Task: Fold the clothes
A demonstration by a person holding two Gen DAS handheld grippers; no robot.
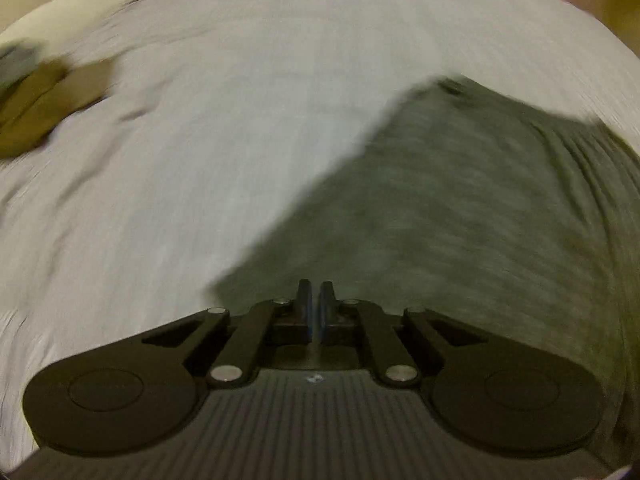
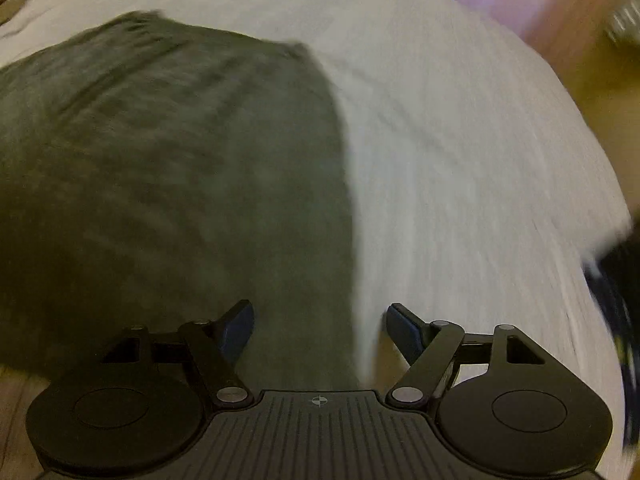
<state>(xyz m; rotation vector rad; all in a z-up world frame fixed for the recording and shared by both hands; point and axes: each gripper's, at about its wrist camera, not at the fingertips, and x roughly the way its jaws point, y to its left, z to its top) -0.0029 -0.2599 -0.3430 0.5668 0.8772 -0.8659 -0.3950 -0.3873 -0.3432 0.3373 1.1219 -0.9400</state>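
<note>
A white bed sheet [image 1: 200,160] is covering nearly everything in both views and serving as the folding surface. Lying flat on it is the dark grey garment [image 1: 460,220], the next largest thing and the landmark here. In the left wrist view it is spreading to the right, with one slanting edge running up to a far corner. In the right wrist view it is filling the left half, its straight side edge running down toward the camera. It is looking like a smoothed slab, probably already doubled over at least once, though blur is hiding any layers.

The left gripper [image 1: 316,292] is hanging over the garment's near corner, its jaws drawn together with only a slit between them and no cloth in that slit. The right gripper [image 2: 320,320] is hanging over the garment's side edge with its jaws standing wide apart and empty, the edge passing beneath the gap. Neither is holding fabric, which suits a release or a fresh approach to the edge.

Beyond the garment's far left, well apart from it, an olive-brown folded item [image 1: 44,112] is sitting on the sheet, perhaps finished laundry. Off the sheet's right margin, far from the garment, a dark object [image 2: 616,300] is blurring past; I cannot tell what it is. Nothing is lying between the grippers and the garment.
</note>
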